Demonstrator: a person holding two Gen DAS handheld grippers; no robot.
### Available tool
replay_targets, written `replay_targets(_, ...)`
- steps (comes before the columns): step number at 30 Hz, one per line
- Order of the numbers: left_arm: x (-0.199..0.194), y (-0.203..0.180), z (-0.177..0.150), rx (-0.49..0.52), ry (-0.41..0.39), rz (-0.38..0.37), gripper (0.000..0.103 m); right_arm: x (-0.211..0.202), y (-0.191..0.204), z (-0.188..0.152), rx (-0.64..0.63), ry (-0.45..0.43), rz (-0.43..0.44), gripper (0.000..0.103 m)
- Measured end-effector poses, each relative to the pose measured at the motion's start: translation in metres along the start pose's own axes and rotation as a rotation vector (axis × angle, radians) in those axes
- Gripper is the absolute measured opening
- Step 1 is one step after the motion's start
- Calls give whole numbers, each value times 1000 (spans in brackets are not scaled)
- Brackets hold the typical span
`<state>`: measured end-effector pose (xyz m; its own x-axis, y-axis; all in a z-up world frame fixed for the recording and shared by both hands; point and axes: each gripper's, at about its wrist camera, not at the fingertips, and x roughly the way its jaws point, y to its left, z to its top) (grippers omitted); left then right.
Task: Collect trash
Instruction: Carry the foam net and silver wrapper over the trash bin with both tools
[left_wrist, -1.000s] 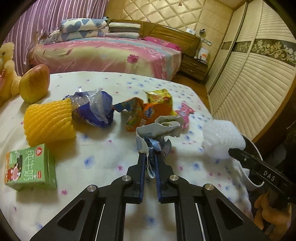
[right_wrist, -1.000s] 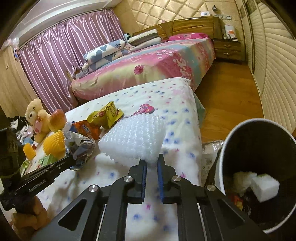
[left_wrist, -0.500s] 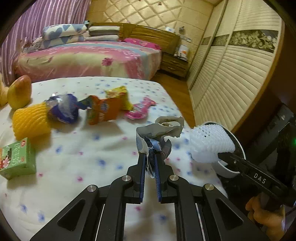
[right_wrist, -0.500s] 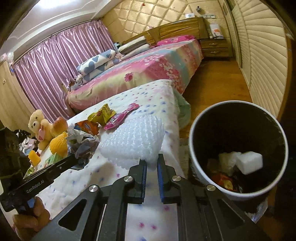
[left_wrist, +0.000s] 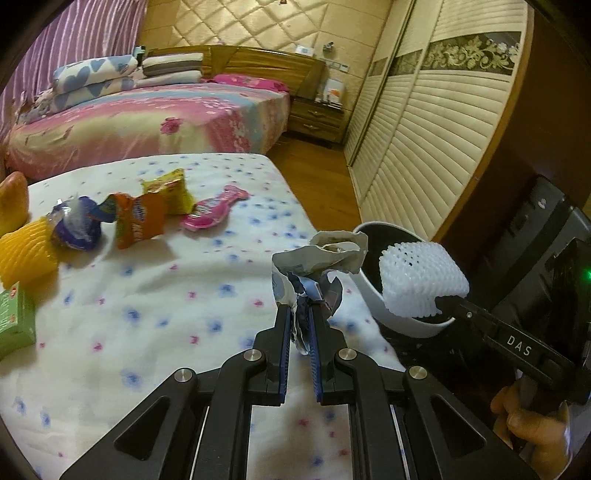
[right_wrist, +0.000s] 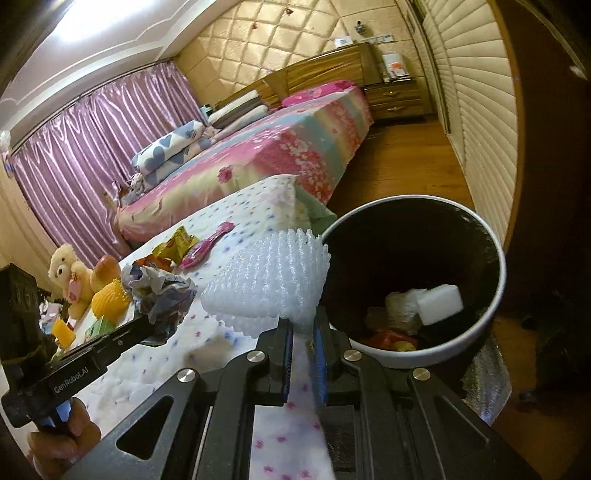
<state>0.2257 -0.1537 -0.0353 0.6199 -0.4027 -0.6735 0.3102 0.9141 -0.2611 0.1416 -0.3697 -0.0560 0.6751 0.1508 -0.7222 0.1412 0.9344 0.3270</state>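
My left gripper (left_wrist: 303, 314) is shut on a crumpled grey-white wrapper (left_wrist: 321, 258), held above the flowered tablecloth (left_wrist: 147, 295) near its right edge. My right gripper (right_wrist: 303, 325) is shut on a white foam net sleeve (right_wrist: 269, 280), which hangs at the rim of the white bin (right_wrist: 495, 295). In the left wrist view the foam net (left_wrist: 421, 280) sits over the bin's (left_wrist: 373, 295) dark mouth. The bin holds a white block (right_wrist: 439, 304) and other scraps. The crumpled wrapper (right_wrist: 159, 291) shows left of the foam in the right wrist view.
On the cloth lie an orange packet (left_wrist: 138, 221), a yellow packet (left_wrist: 170, 192), a pink wrapper (left_wrist: 214, 210), a blue wrapper (left_wrist: 77, 225), a yellow foam net (left_wrist: 26, 251) and a green carton (left_wrist: 13, 321). A teddy bear (right_wrist: 70, 273) sits far left. A bed (left_wrist: 147, 122) and wardrobe doors (left_wrist: 424, 129) stand behind.
Both grippers have carried their loads to the right, off the cloth's middle toward the bin. The foam net has come from over the cloth to the bin's rim.
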Motion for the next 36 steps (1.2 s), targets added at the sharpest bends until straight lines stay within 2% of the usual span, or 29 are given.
replay_targets(19, 42, -46, 14, 85, 41, -54, 8, -13, -44, -1, 73, -23, -91, 10)
replay_targets(36, 79, -77, 27, 141, 71, -58, 8, -4, -77, 9, 117, -12, -160, 10)
